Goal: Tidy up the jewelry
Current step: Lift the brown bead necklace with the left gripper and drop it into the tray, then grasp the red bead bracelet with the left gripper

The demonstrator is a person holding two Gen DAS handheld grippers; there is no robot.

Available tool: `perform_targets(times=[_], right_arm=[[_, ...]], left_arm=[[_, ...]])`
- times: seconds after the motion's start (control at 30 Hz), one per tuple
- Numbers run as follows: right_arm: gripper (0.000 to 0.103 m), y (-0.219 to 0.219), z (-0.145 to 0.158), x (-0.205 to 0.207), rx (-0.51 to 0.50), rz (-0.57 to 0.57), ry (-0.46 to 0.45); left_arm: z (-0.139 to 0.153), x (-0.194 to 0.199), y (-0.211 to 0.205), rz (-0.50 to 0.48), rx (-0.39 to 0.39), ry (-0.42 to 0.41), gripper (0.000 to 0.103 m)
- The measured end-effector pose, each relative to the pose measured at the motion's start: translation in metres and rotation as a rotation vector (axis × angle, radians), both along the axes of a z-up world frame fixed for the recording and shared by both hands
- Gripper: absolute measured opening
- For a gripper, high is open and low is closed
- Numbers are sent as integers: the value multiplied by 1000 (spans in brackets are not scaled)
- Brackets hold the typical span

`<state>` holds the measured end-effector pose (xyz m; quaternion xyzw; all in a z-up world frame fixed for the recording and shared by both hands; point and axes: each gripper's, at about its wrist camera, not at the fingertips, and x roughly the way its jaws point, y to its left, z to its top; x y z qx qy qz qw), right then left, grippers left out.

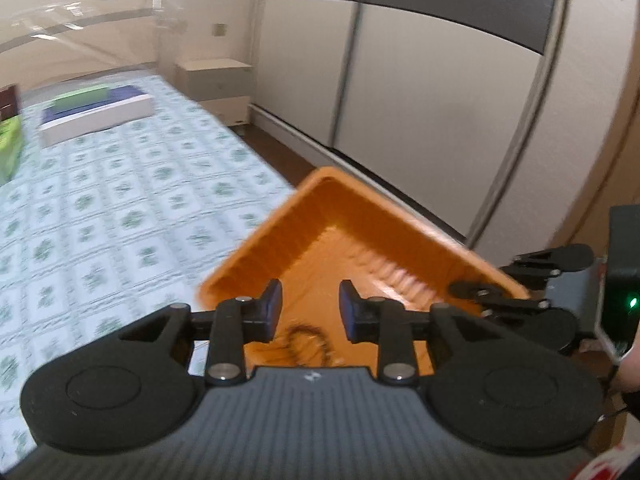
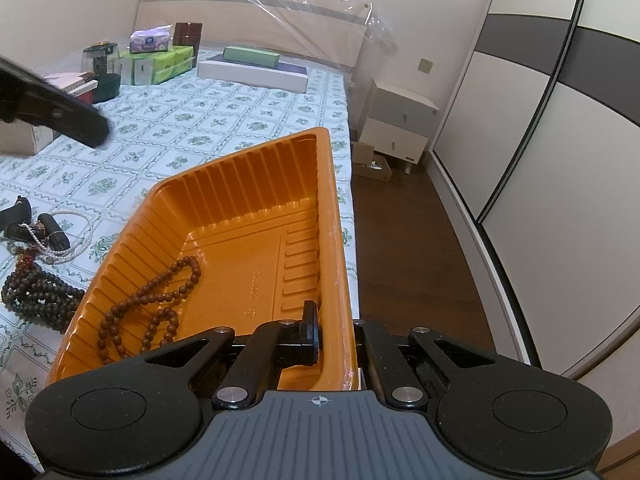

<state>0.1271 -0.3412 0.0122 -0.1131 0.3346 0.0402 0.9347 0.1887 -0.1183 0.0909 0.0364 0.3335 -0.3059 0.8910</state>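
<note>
While R gripper (image 2: 336, 340) clamps orange tray (image 2: 240, 208) rim, L gripper (image 1: 311, 312) apart; R view only: beads (image 2: 160, 292).

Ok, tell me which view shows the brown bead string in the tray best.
Right wrist view: the brown bead string lies sharp and whole on the floor of the orange tray. The left wrist view catches only a blurred loop of it, partly hidden behind that gripper's body.

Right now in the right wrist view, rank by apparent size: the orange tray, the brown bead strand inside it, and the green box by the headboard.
1. orange tray
2. brown bead strand
3. green box, though it's farther away, so unsure.
</note>
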Motion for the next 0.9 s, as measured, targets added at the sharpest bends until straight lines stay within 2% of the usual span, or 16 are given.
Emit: perform_targets(times=[0.17, 0.3, 0.4, 0.5, 0.7, 0.83, 0.9], right_arm=[[3, -1, 1, 0, 4, -4, 6], [3, -4, 0, 1, 15, -13, 21], [3, -4, 0, 2, 17, -20, 27], [3, -3, 0, 2, 16, -20, 28], [3, -2, -1, 0, 13, -30, 35], [3, -2, -2, 0, 8, -34, 37], [3, -2, -2, 0, 8, -34, 37]], left_arm=[[-13, -14, 62, 148, 29, -9, 36], [-33, -30, 108, 276, 42, 9, 39], [-46, -44, 132, 334, 56, 27, 39], [-63, -61, 141, 340, 89, 44, 39], [-98, -76, 126, 304, 143, 68, 39], [-115, -75, 110, 278, 171, 43, 38], [-121, -73, 102, 265, 184, 23, 32]])
